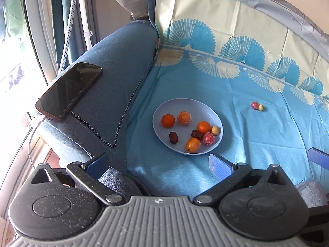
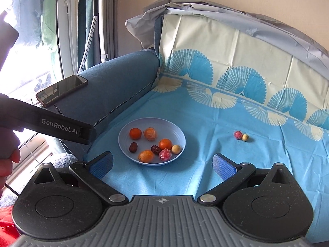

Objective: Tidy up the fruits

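Left wrist view, holdings as we find them: one pale blue plate on a blue patterned cloth spread over a sofa seat; on the plate, four orange fruits, two dark dates, one pink-red wrapped fruit and one small beige fruit; well apart from the plate, toward the backrest, a second pink-red fruit touching a second beige fruit; a dark phone lying on the sofa armrest.

Our left gripper hovers near the plate's front rim, jaws wide and empty; our right gripper, seen from the right wrist view, also stands with jaws wide, holding nothing.

We judge the two loose pieces remain to be gathered. Hazards: both are small, round and touching, so closing on one may nudge the other and send it rolling; the cloth is soft and creased, so pressing down may drag it and tilt the plate; crowded fruit near the plate's rim may be knocked out by a drop.
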The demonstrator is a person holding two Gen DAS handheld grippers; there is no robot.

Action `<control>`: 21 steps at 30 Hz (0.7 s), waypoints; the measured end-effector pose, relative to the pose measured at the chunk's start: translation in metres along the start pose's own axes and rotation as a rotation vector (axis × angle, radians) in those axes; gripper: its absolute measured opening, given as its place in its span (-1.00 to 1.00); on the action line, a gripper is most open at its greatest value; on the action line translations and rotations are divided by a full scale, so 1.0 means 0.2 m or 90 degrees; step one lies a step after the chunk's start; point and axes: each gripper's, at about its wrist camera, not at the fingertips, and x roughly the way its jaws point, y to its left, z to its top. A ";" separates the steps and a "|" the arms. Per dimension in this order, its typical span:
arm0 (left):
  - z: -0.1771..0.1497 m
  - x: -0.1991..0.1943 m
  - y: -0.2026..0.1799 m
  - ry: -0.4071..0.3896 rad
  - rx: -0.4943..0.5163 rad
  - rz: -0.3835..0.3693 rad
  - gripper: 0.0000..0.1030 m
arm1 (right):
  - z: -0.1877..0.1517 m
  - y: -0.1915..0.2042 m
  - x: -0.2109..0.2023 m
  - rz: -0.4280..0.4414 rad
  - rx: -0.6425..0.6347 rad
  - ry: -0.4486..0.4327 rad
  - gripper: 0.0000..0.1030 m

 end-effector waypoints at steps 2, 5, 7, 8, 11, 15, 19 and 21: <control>0.00 0.00 0.00 0.001 0.000 0.001 0.99 | 0.00 0.00 0.00 0.000 -0.001 0.001 0.99; 0.00 0.00 0.00 0.000 0.002 0.000 0.99 | -0.01 0.01 0.00 0.000 -0.001 0.001 0.99; 0.00 0.01 -0.01 0.000 0.005 0.001 0.99 | -0.01 0.00 0.00 0.000 0.001 0.003 0.99; 0.00 0.01 -0.01 0.001 0.006 0.001 0.99 | -0.01 0.00 0.00 0.000 0.002 0.004 0.99; 0.00 0.01 -0.02 0.004 0.010 0.004 0.99 | -0.01 0.00 0.01 0.000 0.007 0.005 0.99; 0.01 0.03 -0.02 0.015 0.015 0.008 0.99 | -0.02 -0.02 0.03 -0.006 0.021 0.004 0.99; 0.03 0.06 -0.03 0.027 0.014 0.018 0.99 | -0.03 -0.13 0.09 -0.047 0.063 0.004 0.99; 0.05 0.09 -0.03 0.036 0.013 0.024 0.99 | -0.05 -0.22 0.15 -0.087 0.089 0.002 0.99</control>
